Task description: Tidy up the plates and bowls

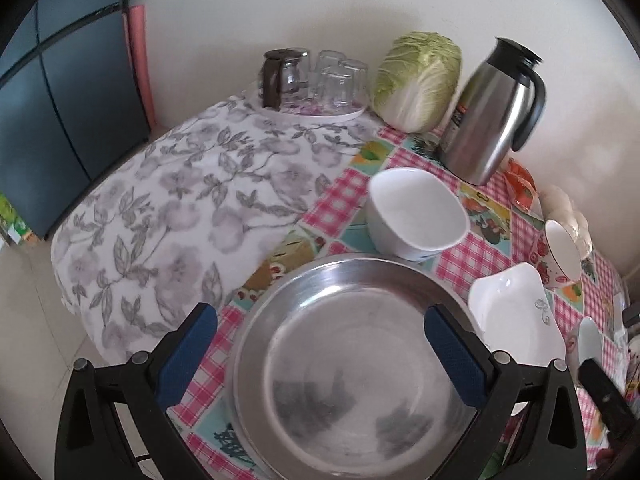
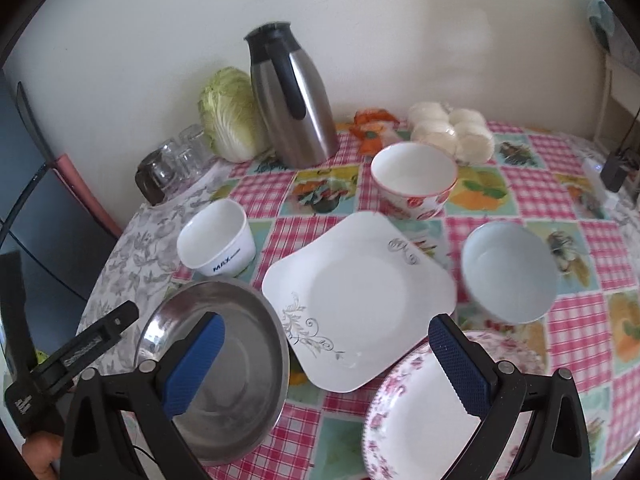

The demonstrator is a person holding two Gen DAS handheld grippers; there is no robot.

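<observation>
A round steel plate lies at the table's near left edge, and my left gripper hangs open just above it, holding nothing. Past it stand a white bowl, a white square plate and a strawberry-patterned bowl. In the right wrist view my right gripper is open and empty over the near edge of the square plate. The steel plate is to its left, a pink floral plate to its lower right. A pale blue bowl, the strawberry-patterned bowl and the white bowl stand around.
Along the wall stand a steel thermos jug, a cabbage, a tray of upturned glasses and bagged white buns. A dark cabinet stands left of the table. A hand holds the left gripper body.
</observation>
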